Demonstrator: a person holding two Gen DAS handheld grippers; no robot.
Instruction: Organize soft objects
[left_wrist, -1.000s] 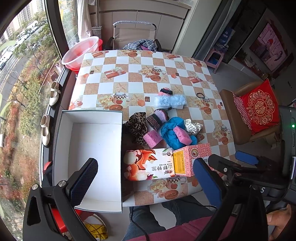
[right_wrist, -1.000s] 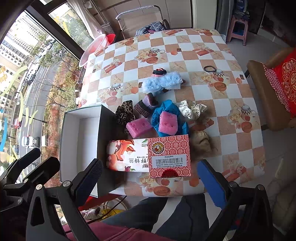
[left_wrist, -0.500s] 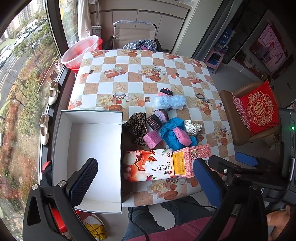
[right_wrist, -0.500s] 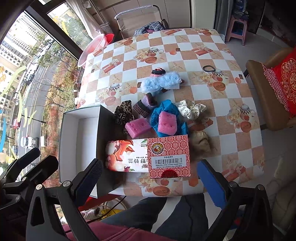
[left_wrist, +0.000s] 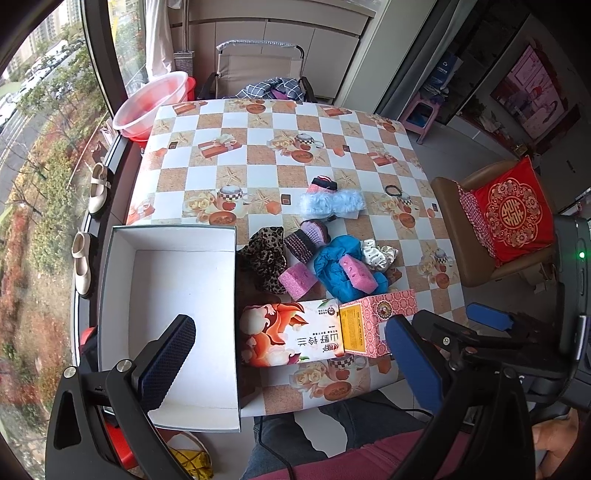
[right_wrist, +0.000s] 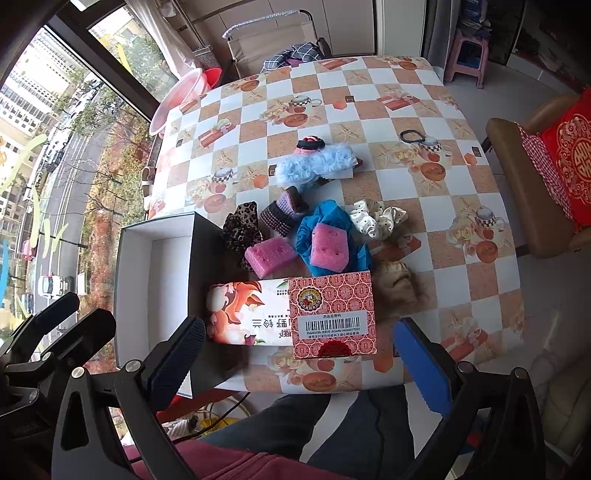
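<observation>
My left gripper (left_wrist: 288, 362) and right gripper (right_wrist: 303, 354) hang wide apart, holding nothing. Soft items cluster at twelve o'clock of the cartons (right_wrist: 295, 314); the white box (left_wrist: 122, 295) sits at nine.

Holding both grippers raised and side by side, left gripper (left_wrist: 291, 354) with jaws spread wide and gripping nothing, right gripper (right_wrist: 299, 350) likewise wide apart and bare, a hand (left_wrist: 554, 435) partly showing behind the right one.
</observation>
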